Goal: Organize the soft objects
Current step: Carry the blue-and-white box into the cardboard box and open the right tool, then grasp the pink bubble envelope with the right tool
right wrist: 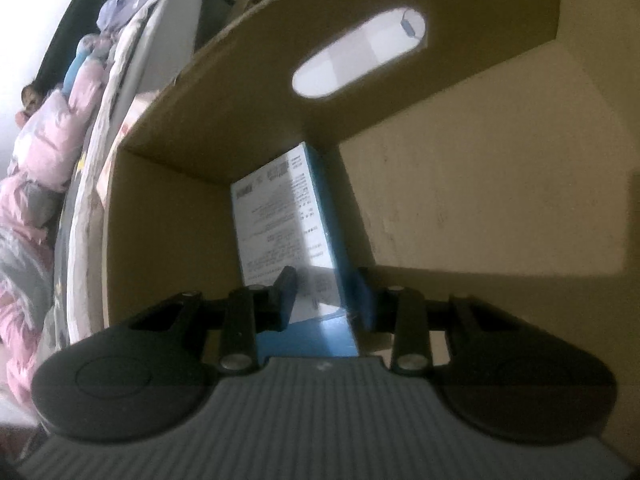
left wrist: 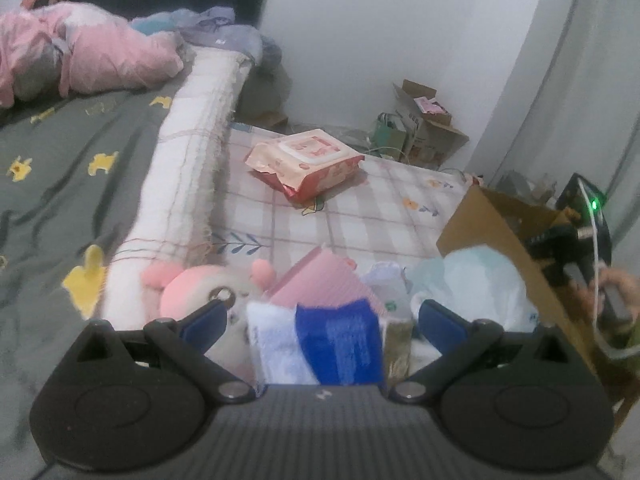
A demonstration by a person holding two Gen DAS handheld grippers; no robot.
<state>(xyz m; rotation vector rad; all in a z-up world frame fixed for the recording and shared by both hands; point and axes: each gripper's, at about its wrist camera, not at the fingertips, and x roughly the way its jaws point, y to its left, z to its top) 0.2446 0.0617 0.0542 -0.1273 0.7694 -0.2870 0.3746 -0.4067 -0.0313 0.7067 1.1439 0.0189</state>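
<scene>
My left gripper [left wrist: 320,316] is open, hovering over a pile of soft things: a blue and white pack [left wrist: 320,344] lies between its fingers, a pink pack [left wrist: 320,284] behind it, a pink plush toy [left wrist: 196,292] to the left and a pale blue bag [left wrist: 472,288] to the right. A pink wet-wipes pack [left wrist: 306,162] lies farther off on the checked mat. My right gripper [right wrist: 326,300] is inside the cardboard box [right wrist: 460,160] and is shut on a blue and white carton [right wrist: 288,220], held upright near the box corner.
A bed with a grey cover [left wrist: 68,168] and pink bedding [left wrist: 100,56] runs along the left, edged by a white quilt roll [left wrist: 196,148]. The cardboard box [left wrist: 500,232] stands at the right. More boxes and clutter [left wrist: 420,124] sit by the far wall.
</scene>
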